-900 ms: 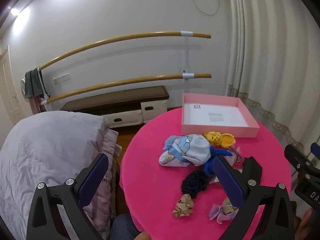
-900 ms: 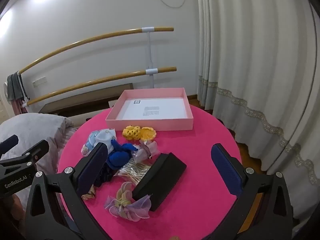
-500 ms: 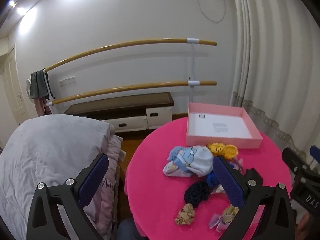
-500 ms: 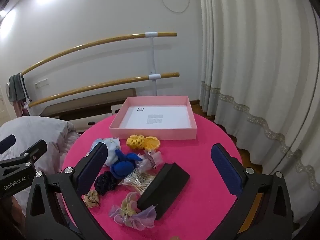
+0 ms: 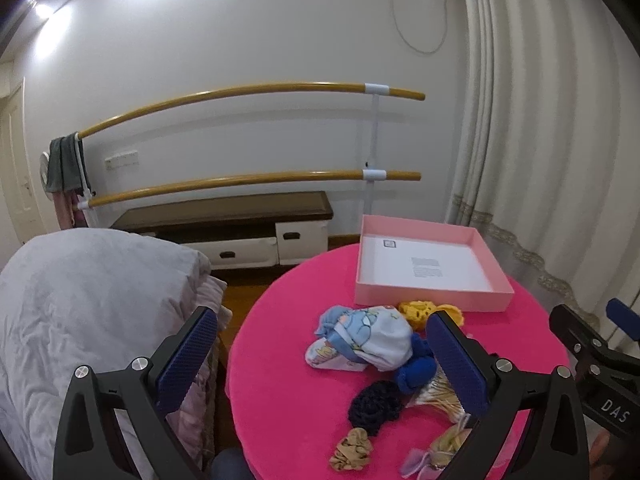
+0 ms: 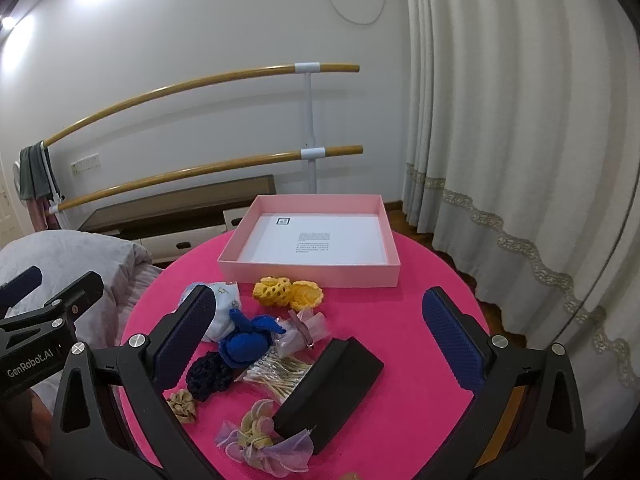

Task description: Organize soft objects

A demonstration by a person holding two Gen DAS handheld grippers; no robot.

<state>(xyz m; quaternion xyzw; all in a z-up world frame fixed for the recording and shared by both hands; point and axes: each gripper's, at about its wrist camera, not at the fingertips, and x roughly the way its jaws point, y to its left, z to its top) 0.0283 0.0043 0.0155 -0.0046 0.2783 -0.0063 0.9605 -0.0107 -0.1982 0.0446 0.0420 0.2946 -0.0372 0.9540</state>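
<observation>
Both grippers' jaws wide apart, nothing held, above table [image 6: 420,320] w/ box [image 6: 308,274].

One pink box [image 6: 308,276], two yellow crocheted pieces [image 6: 288,294], three scrunchies [image 6: 182,404], one black case [image 6: 332,388]

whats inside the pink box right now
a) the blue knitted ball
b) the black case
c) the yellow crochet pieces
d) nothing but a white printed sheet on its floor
d: in the right wrist view the pink box holds only a white printed sheet, while the yellow crochet pieces, blue knitted ball and black case all lie outside it on the pink table.
</observation>
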